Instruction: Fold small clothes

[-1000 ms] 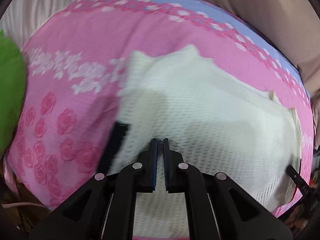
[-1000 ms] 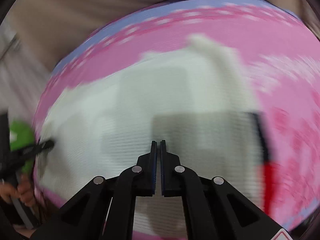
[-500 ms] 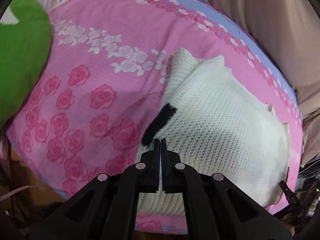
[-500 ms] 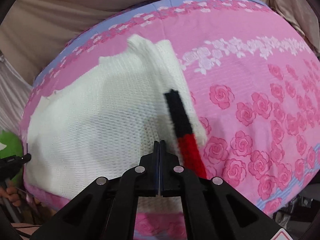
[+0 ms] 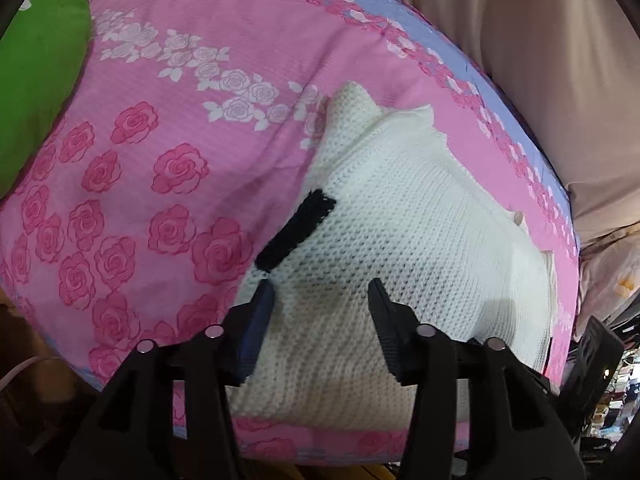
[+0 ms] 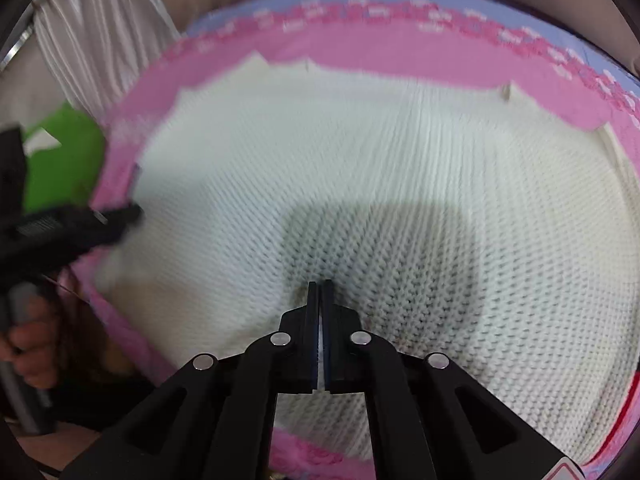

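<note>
Left gripper [image 5: 320,296] has its jaws spread wide, nothing between them, poised over the near left part of the white knit sweater [image 5: 400,240]; left fingertip [image 5: 262,300] sits right at the sweater's left edge, right fingertip over the knit. Right gripper [image 6: 320,292] has its jaws pressed together with only a sliver of gap, tips down close to the knit and casting a dark shadow on it; can't tell whether any fabric is pinched between them. Sweater lies spread flat on the pink rose-print bedspread [image 5: 160,168], which has a blue band along its far edge. Black knit stripe [image 5: 296,230] sits on the sweater's left edge, just beyond the left fingertip. Green cushion [image 5: 36,80] lies at the far left of the bedspread, well apart from the sweater. Right wrist view is motion-blurred; it also shows the left gripper [image 6: 120,216] at the sweater's edge and the person's hand [image 6: 28,344] on its handle. Beige curtain [image 5: 540,60] hangs behind the bed
</note>
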Motion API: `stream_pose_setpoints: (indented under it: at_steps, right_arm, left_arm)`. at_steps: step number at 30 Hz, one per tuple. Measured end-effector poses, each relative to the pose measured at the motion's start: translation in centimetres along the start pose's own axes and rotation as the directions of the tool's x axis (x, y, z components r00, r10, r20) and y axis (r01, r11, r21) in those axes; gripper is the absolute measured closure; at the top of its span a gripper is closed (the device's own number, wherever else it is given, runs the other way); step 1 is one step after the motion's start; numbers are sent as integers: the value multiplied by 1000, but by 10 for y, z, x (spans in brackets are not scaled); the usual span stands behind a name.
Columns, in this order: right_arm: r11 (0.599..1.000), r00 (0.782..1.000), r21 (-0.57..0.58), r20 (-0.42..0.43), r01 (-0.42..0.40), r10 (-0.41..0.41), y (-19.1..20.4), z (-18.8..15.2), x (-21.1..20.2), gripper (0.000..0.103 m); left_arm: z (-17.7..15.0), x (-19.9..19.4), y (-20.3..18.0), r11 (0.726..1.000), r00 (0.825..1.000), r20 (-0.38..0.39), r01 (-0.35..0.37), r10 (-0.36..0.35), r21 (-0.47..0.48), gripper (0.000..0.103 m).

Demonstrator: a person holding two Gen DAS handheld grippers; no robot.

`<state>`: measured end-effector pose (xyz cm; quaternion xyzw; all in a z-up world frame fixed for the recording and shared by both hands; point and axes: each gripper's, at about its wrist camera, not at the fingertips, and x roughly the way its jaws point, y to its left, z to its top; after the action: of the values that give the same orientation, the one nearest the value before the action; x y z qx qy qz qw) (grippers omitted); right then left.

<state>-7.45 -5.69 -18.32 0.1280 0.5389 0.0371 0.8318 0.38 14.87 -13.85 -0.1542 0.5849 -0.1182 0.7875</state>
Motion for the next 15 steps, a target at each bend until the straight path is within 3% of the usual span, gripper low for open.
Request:
stream_pose_setpoints:
  at_steps: [5, 9, 12, 15]
  right_arm:
    - [1000, 1000, 8, 11, -13, 13, -2, -2, -3, 103]
    - [999, 999, 18, 16, -29, 28, -5, -8, -9, 103]
    - [1000, 1000, 11, 18, -24, 24, -7, -18, -14, 103]
    - [1000, 1000, 15, 19, -19, 18, -5, -21, -18, 103]
  left_arm:
    - [8, -5, 9, 995, 998, 55, 17, -12, -102, 54]
    - [14, -24, 6, 996, 985, 160, -58, 68, -66, 53]
    - [19, -5, 6, 994, 992, 77, -101, 104, -38, 53]
    - [23, 20, 15, 994, 997, 22, -75, 77, -85, 49]
